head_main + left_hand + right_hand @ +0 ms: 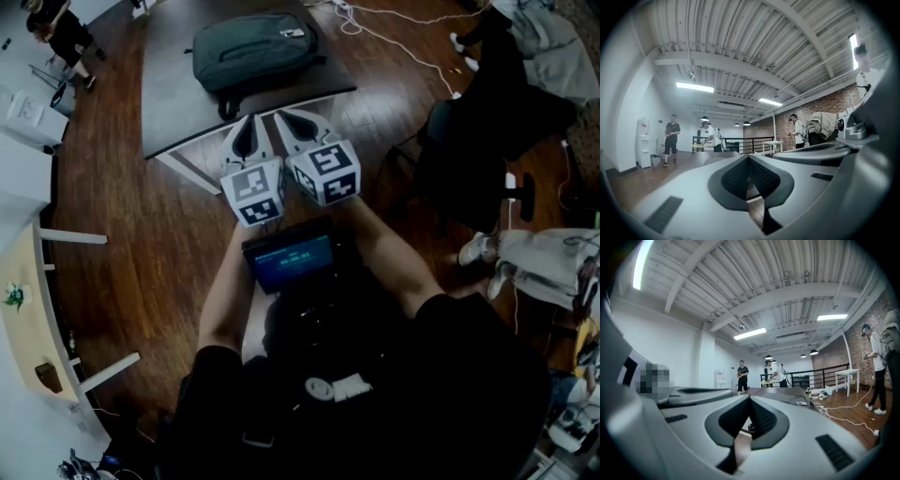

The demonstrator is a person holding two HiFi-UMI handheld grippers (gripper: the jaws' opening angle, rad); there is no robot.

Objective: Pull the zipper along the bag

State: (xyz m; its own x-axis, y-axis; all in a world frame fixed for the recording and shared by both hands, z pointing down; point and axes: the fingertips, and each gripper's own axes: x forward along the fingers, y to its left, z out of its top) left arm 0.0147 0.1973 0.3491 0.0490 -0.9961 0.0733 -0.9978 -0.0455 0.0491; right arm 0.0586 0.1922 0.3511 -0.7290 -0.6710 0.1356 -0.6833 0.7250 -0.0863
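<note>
My left tool [249, 120] is level, its jaws together with nothing between them and its tip at the near edge of the grey surface [169, 103]. Farther across that surface the dark bag [253, 52] lies flat, apart from both tools and untouched. My right tool [279, 114], just beside the left one, is likewise closed and empty.

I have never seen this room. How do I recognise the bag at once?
On the dark wooden floor stands a grey flat-topped table. On it lies a dark grey-green fabric backpack, lying flat. It is the only bag on that table, and it has a small pale patch near one corner.
</note>
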